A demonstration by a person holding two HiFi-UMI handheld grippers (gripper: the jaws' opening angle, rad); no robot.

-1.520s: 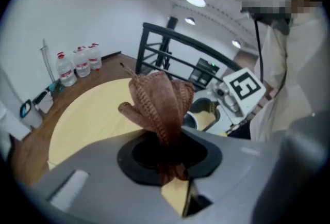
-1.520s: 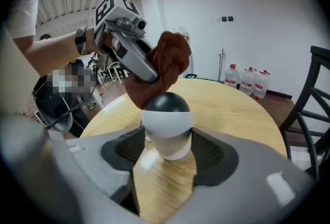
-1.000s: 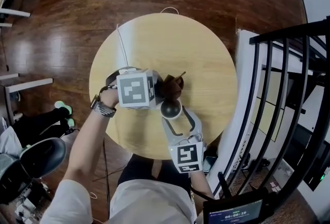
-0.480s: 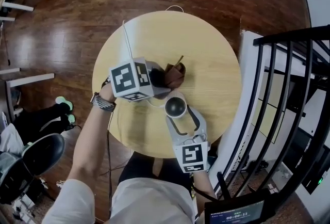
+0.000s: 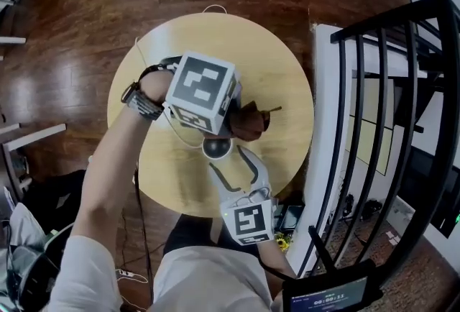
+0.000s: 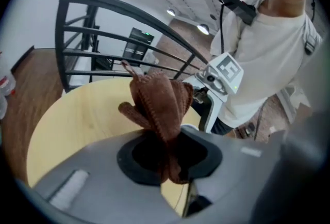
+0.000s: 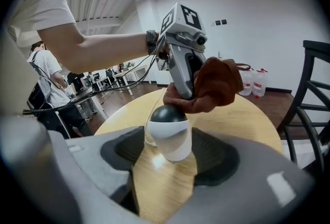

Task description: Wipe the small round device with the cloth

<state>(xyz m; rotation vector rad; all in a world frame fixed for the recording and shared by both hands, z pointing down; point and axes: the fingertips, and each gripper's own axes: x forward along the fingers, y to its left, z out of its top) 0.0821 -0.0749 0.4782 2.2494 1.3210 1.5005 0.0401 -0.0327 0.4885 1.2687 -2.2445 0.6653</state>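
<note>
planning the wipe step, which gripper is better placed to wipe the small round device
Left. The left gripper is shut on the brown cloth, which hangs right by the small round device. The right gripper has that device between its jaws, so it likely steadies it.

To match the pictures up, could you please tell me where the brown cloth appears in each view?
Head view: cloth at centre, up-right of the round device.
Left gripper view: cloth at centre, held in the fingers.
Right gripper view: cloth upper middle, above the round device.
Shared landmark: the round wooden table.
</note>
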